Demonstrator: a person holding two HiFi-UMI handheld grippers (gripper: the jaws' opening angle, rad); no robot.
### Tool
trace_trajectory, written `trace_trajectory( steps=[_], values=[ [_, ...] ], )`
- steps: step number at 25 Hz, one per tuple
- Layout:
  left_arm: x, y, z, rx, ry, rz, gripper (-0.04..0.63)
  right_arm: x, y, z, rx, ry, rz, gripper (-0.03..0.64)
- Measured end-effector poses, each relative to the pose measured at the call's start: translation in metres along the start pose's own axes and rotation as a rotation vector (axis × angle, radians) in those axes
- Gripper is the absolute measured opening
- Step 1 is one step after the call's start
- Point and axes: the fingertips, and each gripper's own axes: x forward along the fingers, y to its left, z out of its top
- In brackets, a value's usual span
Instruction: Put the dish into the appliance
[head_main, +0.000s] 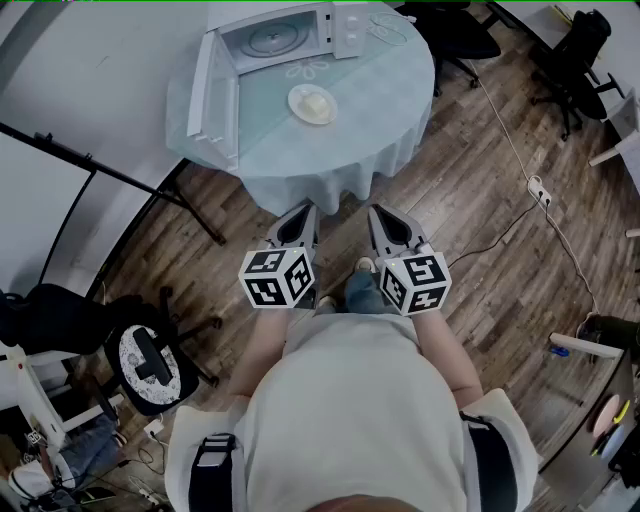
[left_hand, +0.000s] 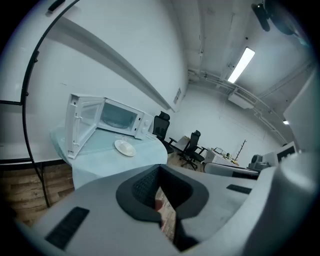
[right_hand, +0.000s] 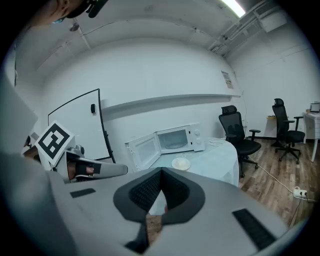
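Observation:
A white dish (head_main: 312, 104) with pale food on it rests near the middle of a round table (head_main: 380, 120) under a light blue cloth. Behind it stands the white microwave (head_main: 285, 35), its door (head_main: 212, 100) swung wide open to the left and its turntable showing. Both grippers hang side by side in front of the table, above the wooden floor, well short of the dish. My left gripper (head_main: 303, 212) is shut and holds nothing. My right gripper (head_main: 381, 213) is likewise shut and empty. The dish (left_hand: 125, 147) and microwave (left_hand: 117, 117) lie far ahead in the left gripper view, as do the dish (right_hand: 181, 163) and microwave (right_hand: 175, 140) in the right gripper view.
A black stand leg (head_main: 120, 175) runs across the floor left of the table. Black office chairs (head_main: 575, 60) stand at the back right. A white power strip (head_main: 540, 190) and its cable lie on the floor to the right. A black stool (head_main: 145, 365) stands at lower left.

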Motion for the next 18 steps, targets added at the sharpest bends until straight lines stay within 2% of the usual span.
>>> trace_trajectory(
  steps=[3,8,18],
  values=[
    [-0.001,0.001,-0.001,-0.009,0.002,-0.003,0.009,-0.001,0.003,-0.002,-0.005,0.003,0.009,0.005],
    [0.006,0.004,0.004,-0.072,-0.013,0.004,0.009,0.003,0.0,0.001,-0.025,0.01,0.036,0.005],
    [0.049,0.003,0.015,-0.108,-0.035,0.043,0.009,0.029,-0.043,0.016,-0.027,0.002,0.101,0.005]
  ],
)
